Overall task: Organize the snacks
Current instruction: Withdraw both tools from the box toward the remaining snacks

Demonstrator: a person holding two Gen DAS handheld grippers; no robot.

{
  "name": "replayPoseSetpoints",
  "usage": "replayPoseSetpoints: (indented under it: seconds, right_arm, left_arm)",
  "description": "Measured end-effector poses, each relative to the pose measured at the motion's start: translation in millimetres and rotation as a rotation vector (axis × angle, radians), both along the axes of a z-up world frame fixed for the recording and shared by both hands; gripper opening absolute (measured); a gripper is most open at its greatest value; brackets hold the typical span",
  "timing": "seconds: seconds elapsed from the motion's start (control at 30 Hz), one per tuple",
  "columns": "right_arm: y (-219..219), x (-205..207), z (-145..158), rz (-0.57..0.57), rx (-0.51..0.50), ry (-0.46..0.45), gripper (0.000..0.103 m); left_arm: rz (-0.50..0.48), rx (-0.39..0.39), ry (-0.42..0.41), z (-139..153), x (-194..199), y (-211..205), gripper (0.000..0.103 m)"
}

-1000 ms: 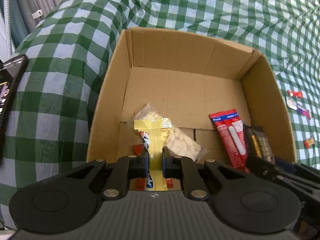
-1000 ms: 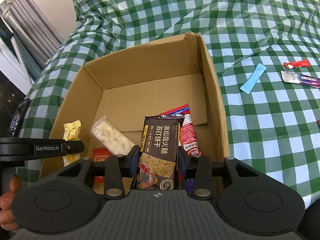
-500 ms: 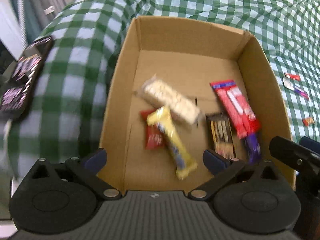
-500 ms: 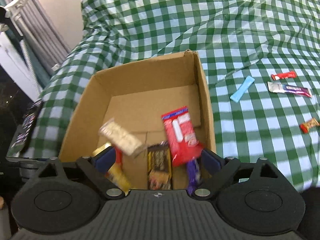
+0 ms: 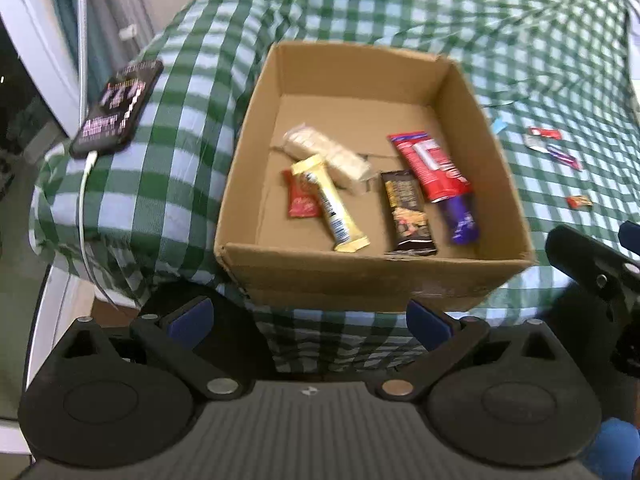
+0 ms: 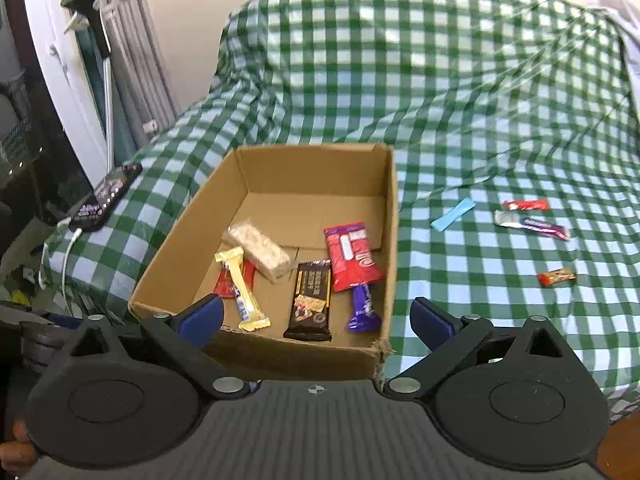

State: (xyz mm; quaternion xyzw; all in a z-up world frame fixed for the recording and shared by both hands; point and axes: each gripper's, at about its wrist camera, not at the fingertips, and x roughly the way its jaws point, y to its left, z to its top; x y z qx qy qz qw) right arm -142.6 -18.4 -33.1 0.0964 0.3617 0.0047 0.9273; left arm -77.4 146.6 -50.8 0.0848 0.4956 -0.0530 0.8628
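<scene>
Both your grippers have let go and backed off: the left gripper dropped its yellow bar, the right gripper its dark cracker pack, jaws just spread wide, empty. Both lie in the cardboard box. Loose snacks wait at two o'clock on the checked cloth; fetch those next.

The box is matt brown cardboard, its near corner torn rough. The cloth is creased green-checked fabric with a slight sheen. The wrappers look glossy: yellow bar, dark bar, red pack. The phone is glossy.
</scene>
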Motion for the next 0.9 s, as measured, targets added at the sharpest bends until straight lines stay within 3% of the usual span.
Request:
replayPoseSetpoints:
  seconds: [0.43, 0.9]
  right_arm:
    - [-17, -50, 25, -0.036, 0.022, -0.117, 0.1]
    - [-26, -61, 24, -0.061, 0.052, -0.138, 0.1]
  left_arm:
    - [-0.03, 0.005, -0.098, 30, -39, -12, 0.103]
    - [-0.065, 0.037, -0.115, 31, -43, -23, 0.103]
